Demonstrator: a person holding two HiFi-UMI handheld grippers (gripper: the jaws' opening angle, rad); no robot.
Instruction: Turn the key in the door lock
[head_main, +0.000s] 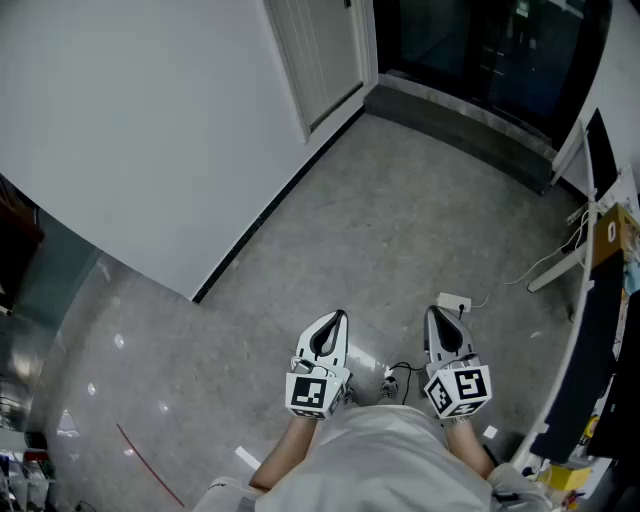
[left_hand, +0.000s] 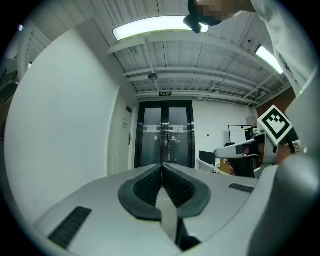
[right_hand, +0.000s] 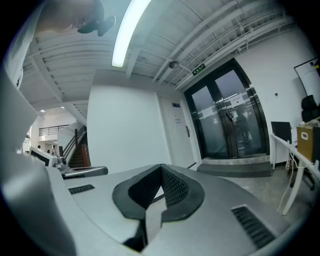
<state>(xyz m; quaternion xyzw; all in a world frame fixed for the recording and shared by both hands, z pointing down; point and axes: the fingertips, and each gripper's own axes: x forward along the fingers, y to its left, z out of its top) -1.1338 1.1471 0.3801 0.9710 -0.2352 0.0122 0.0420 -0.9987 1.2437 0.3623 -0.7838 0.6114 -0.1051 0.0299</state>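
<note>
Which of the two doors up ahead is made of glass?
The black-framed double door straight ahead, at the end of the hall, has dark glass panels. The other one, to its left, is a solid white door.

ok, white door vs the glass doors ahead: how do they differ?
The white door is a solid, pale single leaf in the side wall; the glass doors are dark, black-framed double leaves at the far end. A raised step fronts the glass doors; none shows before the white door. Both look shut.
</note>
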